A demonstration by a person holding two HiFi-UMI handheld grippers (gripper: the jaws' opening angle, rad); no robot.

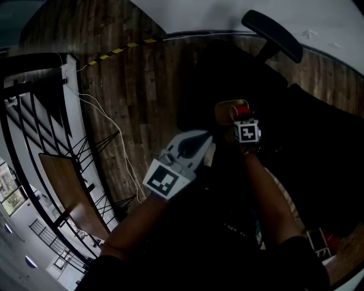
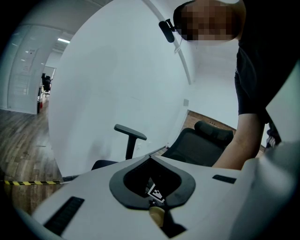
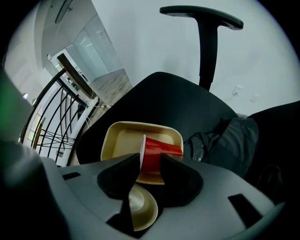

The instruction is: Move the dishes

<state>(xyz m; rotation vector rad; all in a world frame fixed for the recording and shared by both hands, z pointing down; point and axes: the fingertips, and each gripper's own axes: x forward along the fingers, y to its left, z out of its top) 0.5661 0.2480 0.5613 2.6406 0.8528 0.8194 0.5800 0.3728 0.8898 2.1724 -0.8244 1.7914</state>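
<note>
Dark wood-plank floor (image 1: 142, 85) with a strip of yellow-black tape (image 1: 119, 50), a thin white cable (image 1: 114, 128) and a black metal railing (image 1: 34, 113) off to one side. Black office chair (image 3: 178, 108) sits below both tools, with a padded matte seat, a flat T-shaped armrest (image 3: 201, 14) and a crumpled black garment (image 3: 225, 136) on it. Right gripper (image 3: 150, 159) is clenched on a glossy red plastic cup (image 3: 164, 152), which lies on its side with its rim toward the camera and is pinched between the dark jaws. Just behind the cup, and touching it, is a beige tray (image 3: 122, 138), a smooth rounded rectangle with a shallow raised edge, over the chair seat. Can't tell whether the tray rests on the seat. From the head view the right gripper (image 1: 238, 115) is held forward on a straight bare forearm (image 1: 267, 193), marker cube up, with the cup (image 1: 243, 108) and tray (image 1: 226, 111) at its tip. Left gripper (image 2: 151, 160) has its grey shell angled up, and its curved dark jaws meet at the tips with nothing in them. In the head view the left gripper (image 1: 205, 137) sits close beside the right one.
</note>
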